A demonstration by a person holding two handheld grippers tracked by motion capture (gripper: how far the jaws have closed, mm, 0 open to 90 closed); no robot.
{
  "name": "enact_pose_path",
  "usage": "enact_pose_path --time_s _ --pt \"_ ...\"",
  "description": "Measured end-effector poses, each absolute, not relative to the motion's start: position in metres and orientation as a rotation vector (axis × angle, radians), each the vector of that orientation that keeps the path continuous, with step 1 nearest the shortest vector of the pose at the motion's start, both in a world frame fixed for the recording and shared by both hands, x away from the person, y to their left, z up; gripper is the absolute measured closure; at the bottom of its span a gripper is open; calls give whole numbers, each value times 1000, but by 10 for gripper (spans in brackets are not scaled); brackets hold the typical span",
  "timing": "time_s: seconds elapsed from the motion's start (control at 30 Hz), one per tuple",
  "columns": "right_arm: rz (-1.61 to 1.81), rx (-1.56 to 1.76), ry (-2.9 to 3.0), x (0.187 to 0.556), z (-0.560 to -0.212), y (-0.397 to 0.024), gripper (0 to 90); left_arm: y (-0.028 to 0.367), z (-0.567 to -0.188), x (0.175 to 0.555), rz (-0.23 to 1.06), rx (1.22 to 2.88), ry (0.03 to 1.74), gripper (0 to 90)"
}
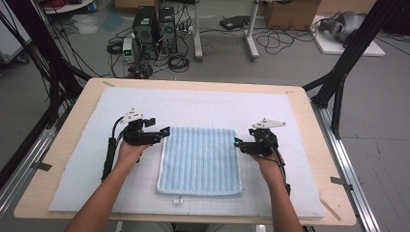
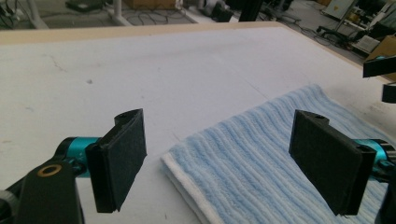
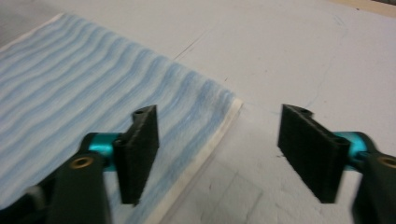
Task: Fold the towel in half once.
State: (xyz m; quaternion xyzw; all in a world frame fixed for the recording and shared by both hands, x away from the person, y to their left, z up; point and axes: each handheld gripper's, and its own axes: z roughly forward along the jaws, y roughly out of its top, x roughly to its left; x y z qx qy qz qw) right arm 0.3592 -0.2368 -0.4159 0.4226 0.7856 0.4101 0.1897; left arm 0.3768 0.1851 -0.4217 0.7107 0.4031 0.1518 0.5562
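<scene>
Left gripper [image 1: 167, 130] at towel's [image 1: 200, 160] far left corner, fingers [image 2: 119, 161] spread, nothing pinched; its own view shows corner lying between them, white edge [image 2: 187, 196] visible. Towel: folded, blue striped, flat mid-surface [image 1: 87, 174] on white mat. Right gripper [image 1: 237, 142] at far right corner, fingers [image 3: 140, 158] spread wide; its view shows towel edge [image 3: 205, 154] under gap, untouched. High view alone shows both forearms, floor clutter beyond.

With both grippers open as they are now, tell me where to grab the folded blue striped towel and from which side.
Take the folded blue striped terry towel by its two far corners, the left gripper coming in from the left edge and the right gripper from the right. It lies flat on the white mat, so only the layered edges probably offer the fingers a bite.
</scene>
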Motion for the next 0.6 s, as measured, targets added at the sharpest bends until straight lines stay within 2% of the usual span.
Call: enact_pose_path --time_s 0.1,0.33,0.6 --pt "1156 1146 2203 350 -411 -244 114 190 -416 368 358 1669 921 192" --pt "1232 1138 2107 334 -402 -262 111 194 -411 356 365 1646 897 190" --pt "1266 1120 2112 331 -400 -260 112 198 -407 350 358 1625 904 189"
